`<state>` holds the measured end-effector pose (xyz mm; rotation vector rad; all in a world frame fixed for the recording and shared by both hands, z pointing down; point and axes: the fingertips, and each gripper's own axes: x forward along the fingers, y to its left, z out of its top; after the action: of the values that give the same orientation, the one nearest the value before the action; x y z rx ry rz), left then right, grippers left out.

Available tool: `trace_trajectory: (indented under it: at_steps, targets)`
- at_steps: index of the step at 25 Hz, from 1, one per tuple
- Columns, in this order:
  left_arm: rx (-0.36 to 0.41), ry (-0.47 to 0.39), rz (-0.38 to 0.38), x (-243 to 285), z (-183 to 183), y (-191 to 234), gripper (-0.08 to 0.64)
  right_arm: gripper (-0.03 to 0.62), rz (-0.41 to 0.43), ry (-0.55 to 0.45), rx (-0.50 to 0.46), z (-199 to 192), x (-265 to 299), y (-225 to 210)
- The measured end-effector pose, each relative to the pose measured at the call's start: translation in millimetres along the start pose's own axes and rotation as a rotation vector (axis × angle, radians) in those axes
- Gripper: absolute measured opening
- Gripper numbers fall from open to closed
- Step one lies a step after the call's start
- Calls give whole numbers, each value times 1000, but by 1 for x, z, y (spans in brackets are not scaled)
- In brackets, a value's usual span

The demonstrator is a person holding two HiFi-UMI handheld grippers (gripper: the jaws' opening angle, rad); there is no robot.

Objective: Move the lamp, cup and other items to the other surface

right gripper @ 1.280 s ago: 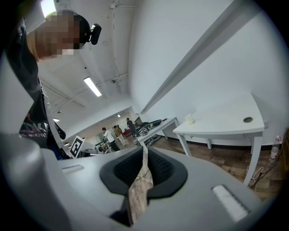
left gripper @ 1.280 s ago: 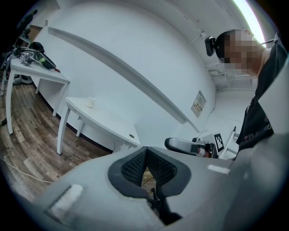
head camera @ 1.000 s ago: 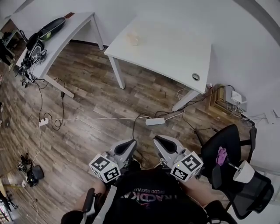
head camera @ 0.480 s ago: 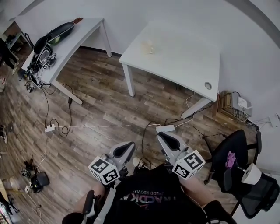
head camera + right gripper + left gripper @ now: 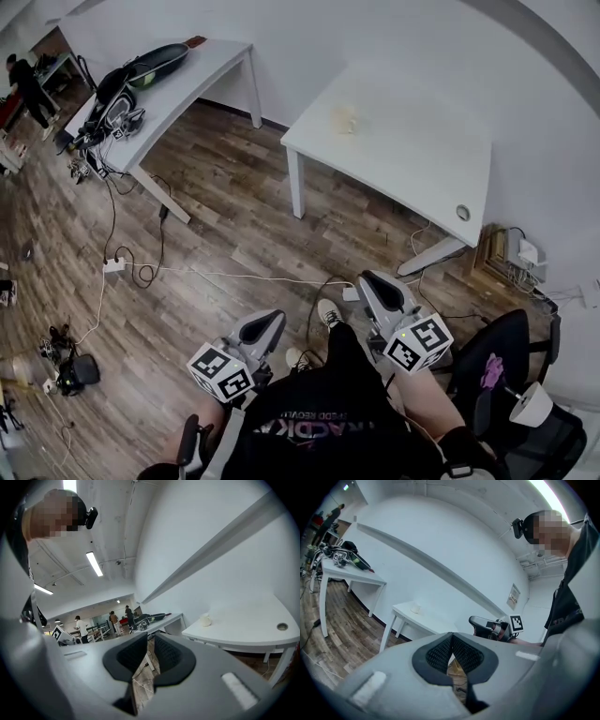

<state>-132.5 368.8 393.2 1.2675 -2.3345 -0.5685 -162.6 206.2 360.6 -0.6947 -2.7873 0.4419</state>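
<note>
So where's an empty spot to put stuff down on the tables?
The white table is nearly all bare: only a small cup near its left end and a round hole by its right end. The wide stretch between them is free. The other table is crowded with bags and cables at its left end.

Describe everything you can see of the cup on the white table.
The cup is small and pale, cream or off-white. It is too far away to tell its material or any finer parts. It stands upright on the white table, near the wall and toward the end closest to the cluttered desk. Nothing else sits on that tabletop beside it, and only the table touches it.
</note>
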Motion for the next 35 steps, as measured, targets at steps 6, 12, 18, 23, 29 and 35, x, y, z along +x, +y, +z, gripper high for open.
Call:
trace_trajectory:
  at_steps: [6, 12, 18, 23, 29, 35]
  targets:
    - [-10, -61, 120, 2, 18, 20, 3, 54, 36, -3, -33, 25, 37, -41]
    - [-13, -106, 200, 22, 34, 33, 3, 55, 70, 1, -59, 52, 79, -85]
    - [-23, -108, 237, 47, 38, 39, 3, 61, 52, 45, -110, 61, 119, -139]
    - [-55, -110, 290, 59, 35, 52, 3, 94, -7, 100, -119, 55, 167, -207]
    - [-101, -115, 365, 75, 34, 73, 4, 97, -111, 175, -96, 46, 238, -304]
    - [-143, -122, 450, 78, 25, 83, 4, 105, -163, 294, -140, 21, 298, -373]
